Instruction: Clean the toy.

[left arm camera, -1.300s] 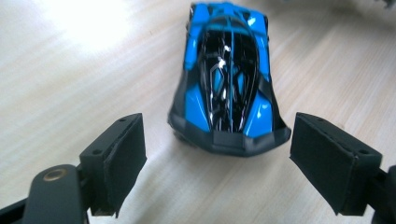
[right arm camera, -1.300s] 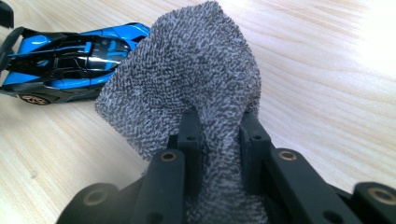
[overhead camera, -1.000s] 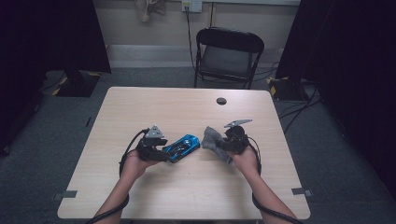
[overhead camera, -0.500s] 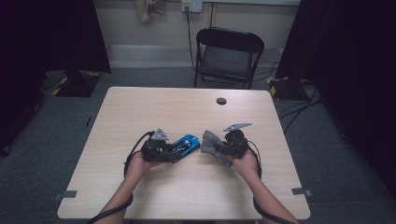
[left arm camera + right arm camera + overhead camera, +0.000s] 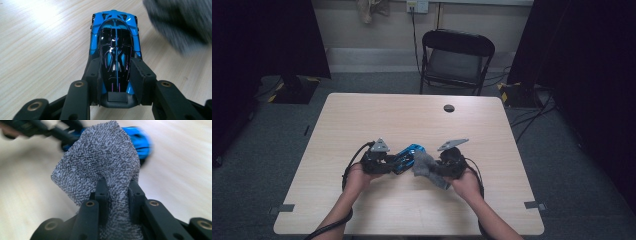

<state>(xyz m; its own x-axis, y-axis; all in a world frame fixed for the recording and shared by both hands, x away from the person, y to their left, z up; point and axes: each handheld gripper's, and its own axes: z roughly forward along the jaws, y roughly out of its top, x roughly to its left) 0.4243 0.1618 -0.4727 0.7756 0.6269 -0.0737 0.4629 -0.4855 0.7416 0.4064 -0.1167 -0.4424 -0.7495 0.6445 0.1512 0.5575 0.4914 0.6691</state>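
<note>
- Between the jaws of my left claw point(image 5: 116, 75), I am gripping a blue and black toy car point(image 5: 115, 42) by its rear flanks; the jaws are closed in against its sides, and its nose is pointing away from me along the worktop point(image 5: 37, 50).
- Between the jaws of my right claw point(image 5: 117, 192), I am pinching a grey terry cloth point(image 5: 100, 167); the jaws are standing narrowly apart with the fabric bunched in the gap, and the free end is rising up and fanning out ahead of them.
- Seen from the right gripper view, the cloth is hanging in front of the car point(image 5: 140, 142), which is blurred behind it, so I cannot tell whether the two are touching.
- From the high view, my left claw point(image 5: 384, 161) and right claw point(image 5: 439, 167) are facing each other over the near middle of the worktop point(image 5: 412, 120), with the car point(image 5: 408, 155) and the cloth point(image 5: 424, 165) meeting between them.
- Farther out, a small dark round thing point(image 5: 449, 108) is lying near the far edge of the worktop, and a black folding chair point(image 5: 455, 59) is standing beyond it.
</note>
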